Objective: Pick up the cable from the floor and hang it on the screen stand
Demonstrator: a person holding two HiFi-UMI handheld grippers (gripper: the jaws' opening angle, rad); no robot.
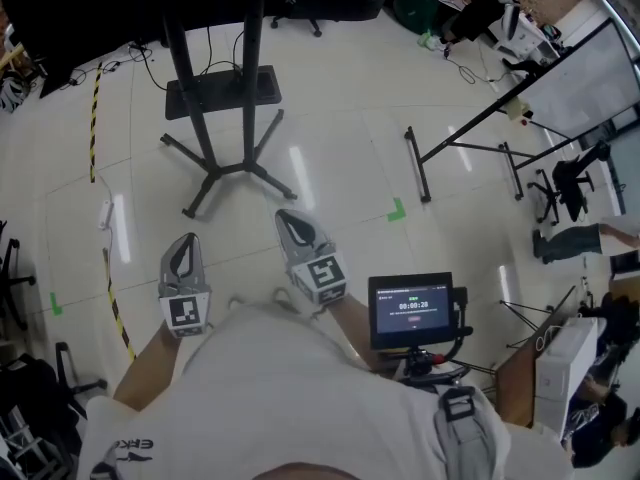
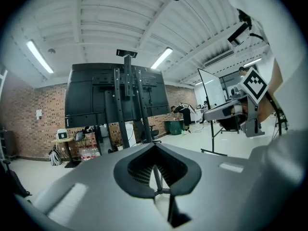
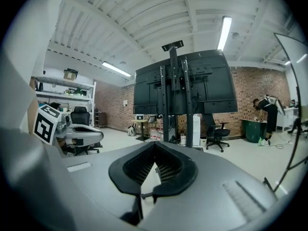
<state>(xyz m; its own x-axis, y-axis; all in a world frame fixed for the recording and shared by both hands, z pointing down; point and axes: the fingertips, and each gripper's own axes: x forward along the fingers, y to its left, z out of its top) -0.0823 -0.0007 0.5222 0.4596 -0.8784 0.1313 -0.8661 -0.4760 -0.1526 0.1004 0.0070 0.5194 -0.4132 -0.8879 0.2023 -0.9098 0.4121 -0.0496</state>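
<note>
Workshop, head view: a person (image 1: 270,398) in a white shirt stands on a pale tiled floor (image 1: 340,138), a gripper in each hand, both aimed at the screen stand (image 1: 212,118) just ahead. The L gripper (image 1: 186,242) and R gripper (image 1: 289,218) are held side by side, near each other, touching nothing.

In the left gripper view the L fingers (image 2: 137,170) are clenched tip to tip w/ nothing between them. The right gripper view shows the same for the R: fingers pressed together, empty. Both views look roughly level at the stand's twin black posts and the dark screen mounted on them, w/ a brick wall behind.

The yellow-black striped cable (image 1: 93,128) lies on the floor at the left of the head view, to the left of the stand's splayed legs. It runs past a small white block (image 1: 104,214), poss. a power strip, and on toward the person's L side. It is well apart from both grippers.

At the person's R, a small monitor (image 1: 411,310) shows a timer readout. A green tape mark (image 1: 397,209) sits on the tiles ahead of it, and a black whiteboard frame (image 1: 470,133) stands farther right.
</note>
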